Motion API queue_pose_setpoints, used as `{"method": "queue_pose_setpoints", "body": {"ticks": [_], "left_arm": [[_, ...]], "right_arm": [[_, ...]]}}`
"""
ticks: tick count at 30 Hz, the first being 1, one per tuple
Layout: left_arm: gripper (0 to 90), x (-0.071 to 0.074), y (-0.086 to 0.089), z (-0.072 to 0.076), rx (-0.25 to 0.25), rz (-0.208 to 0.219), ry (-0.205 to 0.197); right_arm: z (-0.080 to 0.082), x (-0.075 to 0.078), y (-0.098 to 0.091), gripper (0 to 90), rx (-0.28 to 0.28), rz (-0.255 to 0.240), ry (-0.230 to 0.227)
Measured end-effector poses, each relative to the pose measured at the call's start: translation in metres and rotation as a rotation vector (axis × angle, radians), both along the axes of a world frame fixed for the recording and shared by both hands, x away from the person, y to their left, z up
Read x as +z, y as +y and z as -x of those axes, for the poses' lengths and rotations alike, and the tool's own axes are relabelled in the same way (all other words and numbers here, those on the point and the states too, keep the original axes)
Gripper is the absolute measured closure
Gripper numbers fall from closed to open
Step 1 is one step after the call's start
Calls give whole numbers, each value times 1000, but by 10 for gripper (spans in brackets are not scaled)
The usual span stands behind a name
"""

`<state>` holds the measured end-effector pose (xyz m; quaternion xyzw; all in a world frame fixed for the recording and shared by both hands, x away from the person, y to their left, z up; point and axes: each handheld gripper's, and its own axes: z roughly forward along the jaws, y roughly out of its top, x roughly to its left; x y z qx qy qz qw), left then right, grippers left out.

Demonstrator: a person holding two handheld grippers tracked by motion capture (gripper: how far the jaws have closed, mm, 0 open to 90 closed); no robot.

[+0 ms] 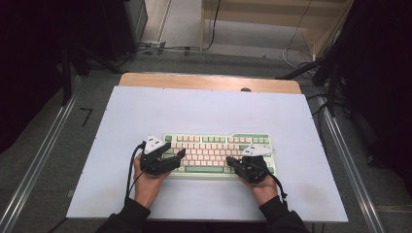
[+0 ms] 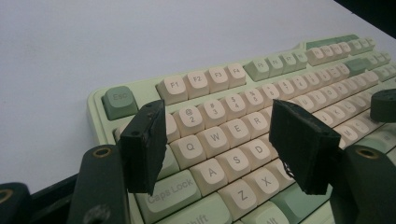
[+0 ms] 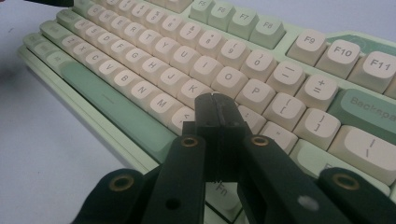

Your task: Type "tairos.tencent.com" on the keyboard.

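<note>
Two grippers: both are held over one pale green mechanical keyboard with cream keycaps (image 1: 218, 153), one at each end of it.
Keyboard place: it lies flat on the white table board (image 1: 204, 111), near the front edge, square to the person.
Left gripper (image 1: 180, 154): its jaws stand wide apart with nothing between them; in the left gripper view (image 2: 224, 140) they are seen spread above the Q, W, A and S keys, and no pad can be seen pressing on a key.
Right gripper (image 1: 232, 161): its jaws are pressed together into one blunt tip, holding nothing; in the right gripper view (image 3: 217, 108) that tip is poised low over the keys just below K and L, near the punctuation keys.
Contact: whether the closed tip touches a keycap cannot be told.
Step in hand: key pressing is judged to be under way, with the closed right tip serving as the pressing finger.
Next move: a short, straight push down onto a single keycap is called for, centred so that neighbouring keys are not caught.
Left side: its spread jaws would probably have to be brought together before a single key could be pressed cleanly.
</note>
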<state>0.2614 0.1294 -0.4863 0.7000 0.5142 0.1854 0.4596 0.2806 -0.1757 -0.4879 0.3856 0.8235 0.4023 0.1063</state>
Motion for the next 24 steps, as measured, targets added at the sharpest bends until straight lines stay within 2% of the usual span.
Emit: {"method": "queue_pose_setpoints", "body": {"ticks": [19, 22, 24], "left_arm": [[374, 0, -1, 0, -3, 0, -1], [376, 0, -1, 0, -2, 1, -1], [381, 0, 0, 0, -1, 3, -3]], "right_arm": [[1, -5, 3, 875, -2, 17, -7], [1, -4, 2, 856, -4, 14, -13], [1, 0, -1, 807, -10, -19, -21]]}}
